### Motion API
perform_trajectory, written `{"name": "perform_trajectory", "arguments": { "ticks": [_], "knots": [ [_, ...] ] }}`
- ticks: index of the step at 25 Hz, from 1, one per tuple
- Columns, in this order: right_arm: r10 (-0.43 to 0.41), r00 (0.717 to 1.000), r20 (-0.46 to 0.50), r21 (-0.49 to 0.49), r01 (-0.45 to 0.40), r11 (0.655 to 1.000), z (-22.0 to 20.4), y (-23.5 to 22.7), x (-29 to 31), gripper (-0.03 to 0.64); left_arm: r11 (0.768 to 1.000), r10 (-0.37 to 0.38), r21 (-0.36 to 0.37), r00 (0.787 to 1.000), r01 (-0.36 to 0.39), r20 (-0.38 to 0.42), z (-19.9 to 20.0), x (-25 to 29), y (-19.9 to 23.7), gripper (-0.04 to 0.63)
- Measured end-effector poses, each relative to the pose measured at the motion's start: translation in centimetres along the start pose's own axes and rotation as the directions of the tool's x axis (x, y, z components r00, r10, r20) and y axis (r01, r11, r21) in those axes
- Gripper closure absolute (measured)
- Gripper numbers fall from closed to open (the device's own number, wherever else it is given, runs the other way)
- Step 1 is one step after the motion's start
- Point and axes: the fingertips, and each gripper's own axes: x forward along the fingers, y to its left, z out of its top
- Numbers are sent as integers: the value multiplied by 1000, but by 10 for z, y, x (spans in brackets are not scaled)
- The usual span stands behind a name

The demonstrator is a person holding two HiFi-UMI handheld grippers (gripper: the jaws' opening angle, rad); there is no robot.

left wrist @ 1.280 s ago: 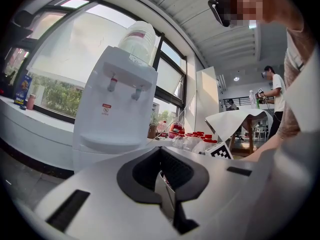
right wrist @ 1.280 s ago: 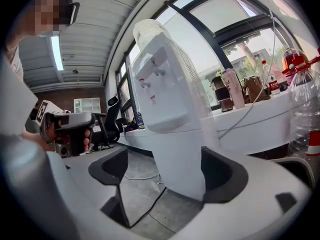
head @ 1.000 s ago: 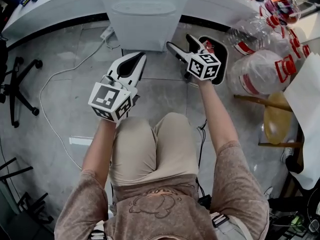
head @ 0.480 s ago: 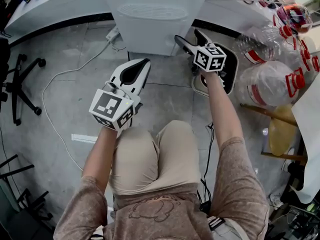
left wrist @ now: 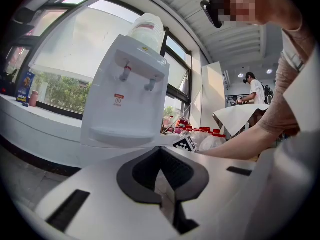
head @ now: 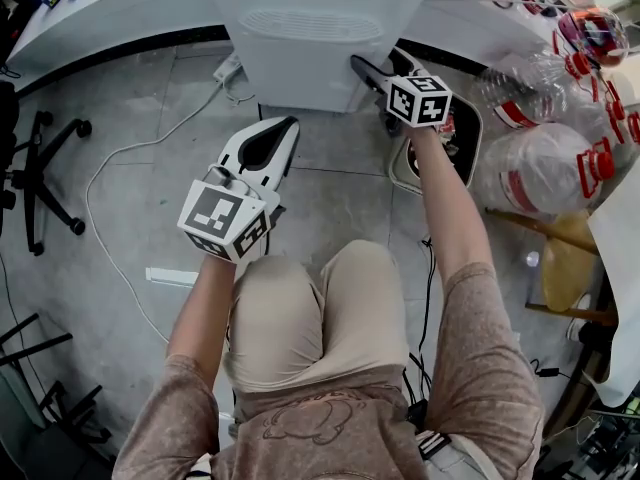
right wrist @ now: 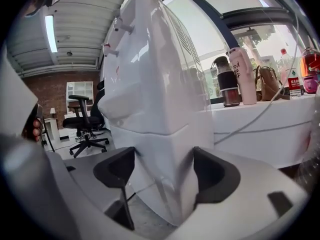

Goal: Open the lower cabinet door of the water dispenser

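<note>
The white water dispenser [head: 310, 28] stands against the counter, and its lower cabinet [right wrist: 150, 149] fills the right gripper view. My right gripper [head: 380, 66] has reached the cabinet's front right corner. Its jaws are closing with that corner edge between them, and I cannot see the pads pressing on it. My left gripper [head: 283, 130] hangs shut and empty over the floor, in front of the dispenser and short of it. The left gripper view shows the dispenser [left wrist: 130, 104] and its two taps beyond the left gripper [left wrist: 161, 151].
Several large water bottles [head: 540, 168] lie at the right beside a wooden stool [head: 560, 258]. A black tray-like object [head: 465, 138] sits under my right forearm. A white cable [head: 110, 178] and power strip [head: 228, 68] lie left of the dispenser. An office chair [head: 40, 178] stands far left.
My right gripper has moved forward to the dispenser's right front corner and its jaws have narrowed around it. My left gripper has drifted slightly forward, still shut.
</note>
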Motion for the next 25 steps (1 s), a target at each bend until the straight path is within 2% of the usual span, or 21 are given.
{"name": "perform_trajectory", "arguments": {
  "ticks": [10,17,25],
  "knots": [
    [-28,1000,2,12,28,1000,-2,3,1,270,1000,-7,-1,1000,7,5,-2,-5,6,578],
    [-76,997,-14,23,76,997,-2,3,-1,278,1000,-4,-2,1000,4,8,1,-11,6,578],
    [-105,994,-27,-3,105,994,-11,16,-16,298,1000,-3,10,1000,3,11,3,-13,3,578]
  ]
}}
